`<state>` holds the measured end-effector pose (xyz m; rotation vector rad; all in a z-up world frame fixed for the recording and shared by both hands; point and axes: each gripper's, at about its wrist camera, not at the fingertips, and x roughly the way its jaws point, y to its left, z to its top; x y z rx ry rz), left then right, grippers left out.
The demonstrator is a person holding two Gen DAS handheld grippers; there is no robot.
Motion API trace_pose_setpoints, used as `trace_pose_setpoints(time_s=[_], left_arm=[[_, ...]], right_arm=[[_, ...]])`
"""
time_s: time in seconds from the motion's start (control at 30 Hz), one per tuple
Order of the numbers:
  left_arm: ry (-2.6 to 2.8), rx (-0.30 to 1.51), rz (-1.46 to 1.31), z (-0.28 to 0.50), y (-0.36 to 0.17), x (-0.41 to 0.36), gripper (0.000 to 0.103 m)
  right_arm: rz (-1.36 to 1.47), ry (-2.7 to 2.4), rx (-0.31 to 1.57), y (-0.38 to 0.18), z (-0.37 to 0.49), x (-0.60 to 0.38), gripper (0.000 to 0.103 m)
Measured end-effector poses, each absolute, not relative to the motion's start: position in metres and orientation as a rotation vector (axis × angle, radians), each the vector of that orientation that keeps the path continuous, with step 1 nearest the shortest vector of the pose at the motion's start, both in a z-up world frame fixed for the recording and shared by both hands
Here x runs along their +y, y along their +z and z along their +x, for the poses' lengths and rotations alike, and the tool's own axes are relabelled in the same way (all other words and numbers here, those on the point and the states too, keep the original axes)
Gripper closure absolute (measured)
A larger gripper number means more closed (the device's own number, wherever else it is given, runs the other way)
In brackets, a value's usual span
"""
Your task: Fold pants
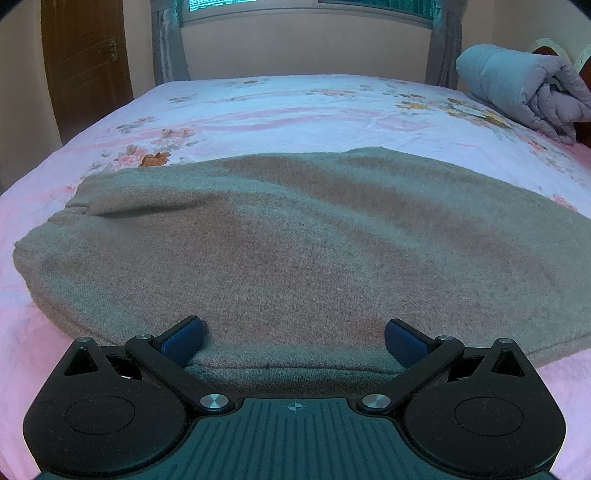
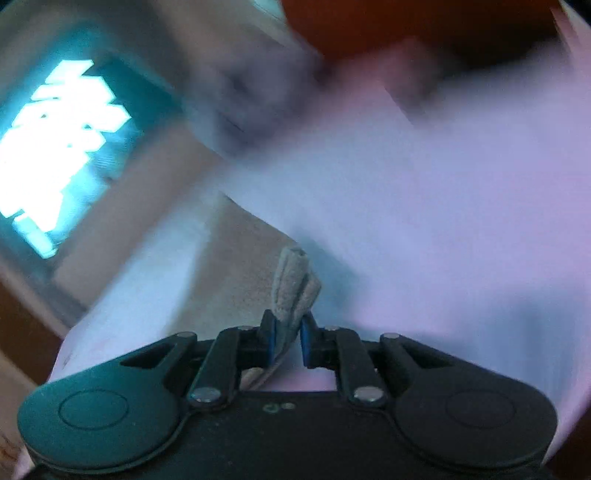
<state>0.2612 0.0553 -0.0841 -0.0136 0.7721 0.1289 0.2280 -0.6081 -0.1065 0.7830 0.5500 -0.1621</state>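
Grey-brown woollen pants [image 1: 295,236] lie folded flat across the near part of a bed with a pink floral sheet [image 1: 280,110]. My left gripper [image 1: 293,338] is open, its blue-padded fingers [image 1: 183,338] spread wide over the pants' near folded edge, not gripping. In the blurred right wrist view, my right gripper [image 2: 288,338] is shut on a bunched end of the pants [image 2: 293,284], which sticks up between the pads. The rest of the pants [image 2: 236,266] trails off to the left over the sheet.
A rolled grey quilt [image 1: 524,88] lies at the bed's far right corner. A wooden door [image 1: 85,66] stands at the left. A curtained window [image 1: 306,7] is on the wall behind the bed. The right wrist view is tilted and motion-blurred.
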Motion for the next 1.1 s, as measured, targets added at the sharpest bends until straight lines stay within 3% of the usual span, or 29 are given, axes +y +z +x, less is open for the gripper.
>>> trace_pose_setpoints(time_s=[0.13,0.27,0.47,0.73,0.97,1.03,1.07,1.1], left_arm=[[0.128,0.772,-0.014,0.260,-0.084,0.055,0.000],[0.130,0.768,-0.016,0.260,-0.084,0.054,0.000],[0.158,0.741,-0.044,0.248,-0.074,0.050,0.000],[0.184,0.680,-0.148,0.202,-0.060,0.057,0.000],[0.173,0.719,-0.355,0.198,-0.076,0.102,0.000],[0.169,0.708,-0.378,0.196,-0.078,0.105,0.000],[0.171,0.705,-0.378,0.196,-0.079,0.104,0.000],[0.173,0.704,-0.373,0.196,-0.079,0.103,0.000]], right_arm=[[0.883,-0.176,0.478,-0.117,0.217,-0.608,0.097],[1.000,-0.216,0.450,-0.106,0.203,-0.610,0.083],[1.022,0.035,0.532,-0.085,0.199,-0.538,0.083],[1.222,0.279,0.754,-0.123,0.232,-0.401,0.081],[1.259,0.284,0.846,-0.143,0.252,-0.361,0.081],[1.266,0.265,0.854,-0.146,0.252,-0.360,0.084],[1.261,0.256,0.855,-0.145,0.251,-0.359,0.102],[1.234,0.237,0.864,-0.144,0.252,-0.358,0.103]])
